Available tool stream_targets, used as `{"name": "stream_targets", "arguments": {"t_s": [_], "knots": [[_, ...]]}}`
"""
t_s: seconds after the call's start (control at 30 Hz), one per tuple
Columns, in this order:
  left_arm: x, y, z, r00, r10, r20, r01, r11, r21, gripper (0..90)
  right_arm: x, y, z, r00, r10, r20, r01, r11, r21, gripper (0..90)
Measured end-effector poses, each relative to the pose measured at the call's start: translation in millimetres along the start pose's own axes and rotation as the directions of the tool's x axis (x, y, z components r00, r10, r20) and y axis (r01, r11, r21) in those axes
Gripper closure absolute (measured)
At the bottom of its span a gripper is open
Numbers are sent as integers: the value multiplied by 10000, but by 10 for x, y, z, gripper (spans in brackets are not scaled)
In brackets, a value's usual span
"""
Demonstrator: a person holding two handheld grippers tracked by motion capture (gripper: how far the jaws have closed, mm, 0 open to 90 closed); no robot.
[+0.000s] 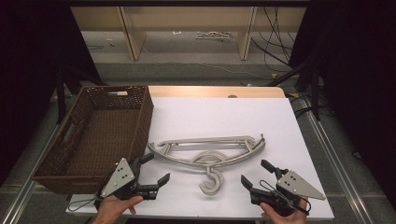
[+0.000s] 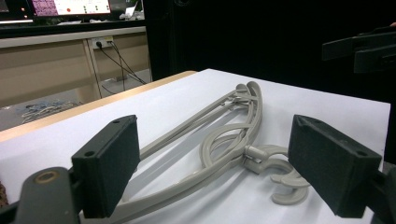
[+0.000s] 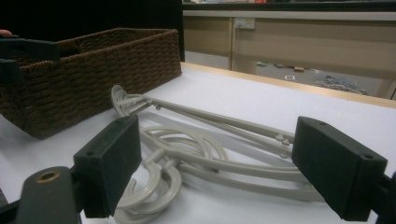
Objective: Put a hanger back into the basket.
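Both grippers stand with jaws spread wide and nothing between them: the left gripper [image 1: 152, 169] hovers just off the near corner of the basket [image 1: 74, 161], the right gripper [image 1: 258, 173] low at the near right of the table [image 1: 280, 121]. Between them lie the hangers [image 1: 210, 151], stacked flat on the white top, hooks [image 1: 211, 181] pointing toward the person, their left tips close to the basket wall. This looks like the approach before a grasp; next, each gripper would need to come down over an arm of the stack and close. The right and far sides offer open room; the basket crowds the left.
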State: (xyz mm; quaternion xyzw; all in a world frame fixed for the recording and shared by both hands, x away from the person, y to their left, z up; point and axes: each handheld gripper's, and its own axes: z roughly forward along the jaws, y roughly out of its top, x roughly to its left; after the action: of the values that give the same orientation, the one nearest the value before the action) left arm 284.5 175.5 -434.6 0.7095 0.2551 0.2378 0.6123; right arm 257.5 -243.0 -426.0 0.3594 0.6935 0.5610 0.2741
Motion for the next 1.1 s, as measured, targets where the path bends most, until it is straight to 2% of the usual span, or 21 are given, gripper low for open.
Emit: {"name": "stream_targets", "arguments": {"t_s": [0.1, 0.13, 0.23, 0.53, 0.7, 0.73, 0.77, 0.8, 0.9, 0.93, 1.0, 1.03, 1.07, 1.1], "knots": [[-1, -7, 16, 10000, 35, 46, -35, 9999, -97, 164, 5, 4, -4, 10000, -26, -8, 26, 9999, 106, 170], [-3, -6, 10, 9999, 124, 27, -124, 9999, 78, 164, 4, 4, -4, 10000, -33, -2, 33, 9999, 110, 170], [-11, -7, 15, 9998, 189, 42, -190, 9998, 109, 165, 2, -1, 8, 10000, -26, -63, 26, 10000, -21, 171], [-67, -22, 60, 9967, 661, 462, -676, 9972, 306, 168, -7, -7, 17, 10000, -55, -54, 55, 10000, -25, 174], [-54, -14, 101, 9967, 682, 440, -698, 9969, 370, 168, -12, -10, 16, 10000, -54, 49, 54, 10000, 13, 174], [-47, -2, 152, 9955, 810, 495, -833, 9954, 467, 166, 2, -14, 9, 9997, 216, 78, -218, 9996, 200, 175], [-47, -2, 152, 9955, 810, 495, -833, 9954, 467, 167, 2, -14, 9, 9997, 216, 78, -218, 9996, 200, 175], [-51, 9, 212, 9948, 829, 584, -858, 9951, 486, 170, -25, -24, 38, 10000, -44, 48, 44, 9999, -112, 175], [-56, 13, 287, 9942, 793, 729, -843, 9941, 684, 176, -20, -20, 17, 9999, 97, 74, -98, 9999, 103, 177], [-71, 7, 373, 9924, 822, 920, -911, 9911, 968, 175, -8, -15, -5, 9994, 317, 108, -321, 9988, 376, 178], [-95, 12, 465, 9905, 823, 1104, -961, 9873, 1266, 176, -14, -17, -4, 9995, 301, 96, -304, 9990, 331, 179], [-95, 12, 465, 9905, 823, 1104, -961, 9873, 1266, 176, -21, -18, -3, 9996, 261, 129, -265, 9993, 282, 179], [-120, 28, 540, 9878, 914, 1258, -1096, 9831, 1467, 176, -22, -20, -1, 9995, 290, 105, -293, 9991, 298, 179], [-120, 28, 540, 9878, 914, 1258, -1096, 9831, 1467, 176, -22, -20, -1, 9995, 290, 105, -293, 9991, 298, 179]]}}
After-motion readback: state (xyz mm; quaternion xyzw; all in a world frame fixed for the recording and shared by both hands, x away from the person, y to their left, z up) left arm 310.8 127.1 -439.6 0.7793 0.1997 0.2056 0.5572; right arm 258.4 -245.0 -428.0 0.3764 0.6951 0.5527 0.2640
